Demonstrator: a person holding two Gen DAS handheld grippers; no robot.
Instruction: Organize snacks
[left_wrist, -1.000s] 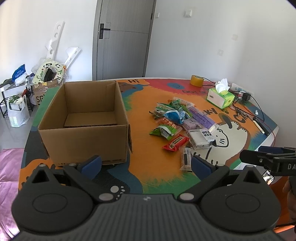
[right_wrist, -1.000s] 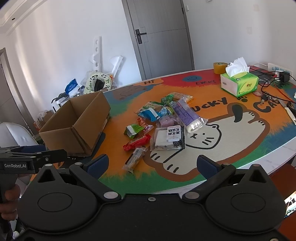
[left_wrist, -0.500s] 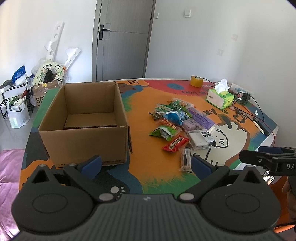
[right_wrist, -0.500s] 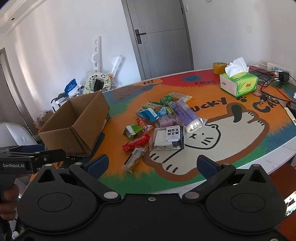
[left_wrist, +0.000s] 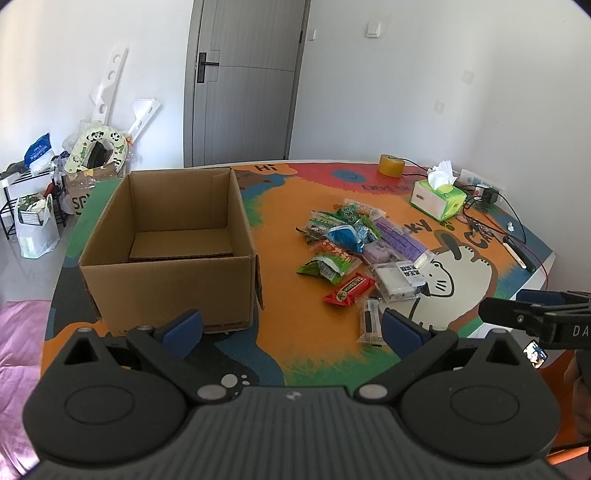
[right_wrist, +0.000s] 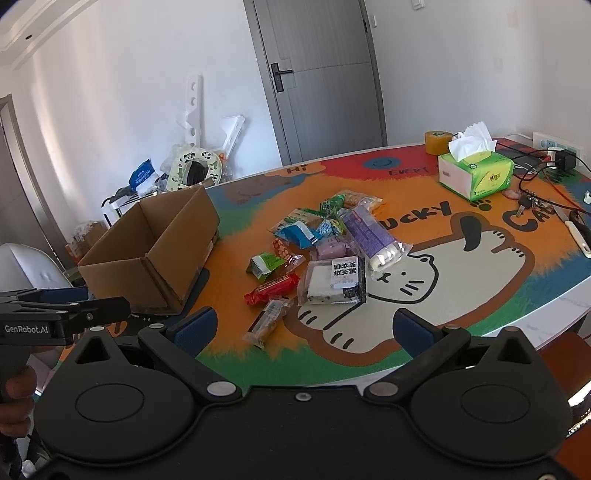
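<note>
An open, empty cardboard box (left_wrist: 168, 236) (right_wrist: 155, 243) stands on the left of the colourful table. To its right lies a loose pile of several snack packets: a red bar (left_wrist: 349, 288) (right_wrist: 272, 288), a green packet (left_wrist: 325, 266) (right_wrist: 266, 263), a blue packet (left_wrist: 345, 234), a purple roll (right_wrist: 369, 232), a clear black-and-white pack (right_wrist: 334, 281) and a slim clear bar (left_wrist: 369, 319) (right_wrist: 267, 323). My left gripper (left_wrist: 291, 326) hangs open above the table's near edge, holding nothing. My right gripper (right_wrist: 304, 325) is open and empty too, just short of the slim bar.
A green tissue box (left_wrist: 437, 197) (right_wrist: 474, 173), a tape roll (left_wrist: 390, 165), a charger with cables (right_wrist: 546, 166) and a pen (left_wrist: 517, 254) sit at the far right. The table edge (right_wrist: 535, 325) runs close in front. Bags and clutter (left_wrist: 37, 221) stand on the floor left.
Both views have shifted very slightly; the table and snacks sit a touch lower and farther. Nothing was taken hold of or moved.
</note>
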